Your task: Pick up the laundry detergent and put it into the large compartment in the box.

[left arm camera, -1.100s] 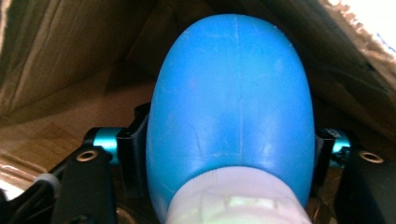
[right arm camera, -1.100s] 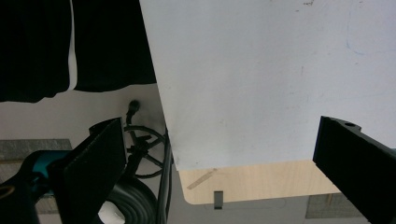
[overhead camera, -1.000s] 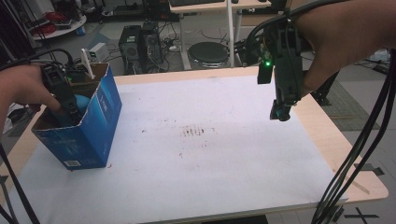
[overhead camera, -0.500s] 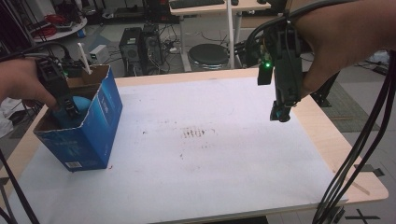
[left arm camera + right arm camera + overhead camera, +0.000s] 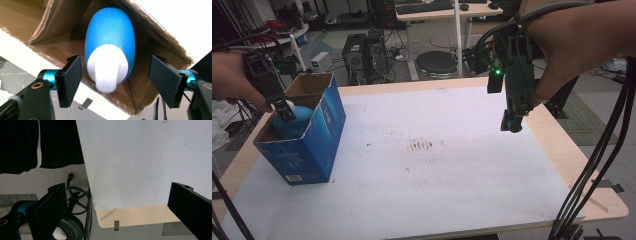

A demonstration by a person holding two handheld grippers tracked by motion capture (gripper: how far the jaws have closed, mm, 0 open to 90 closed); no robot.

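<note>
Both claws spread: left claw [image 5: 113, 82] rose off blue bottle [image 5: 110, 47] in box [image 5: 319, 145], just opening; right claw [image 5: 511, 125] unmoved.

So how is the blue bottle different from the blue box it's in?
The blue bottle is round and smooth with a white cap; the blue box has flat sides and sharp corners. The bottle is smaller and sits inside the box, and the box stands open-topped on the table. The bottle is blue all over apart from its cap; the box is brown cardboard inside. Both are blue outside.
</note>
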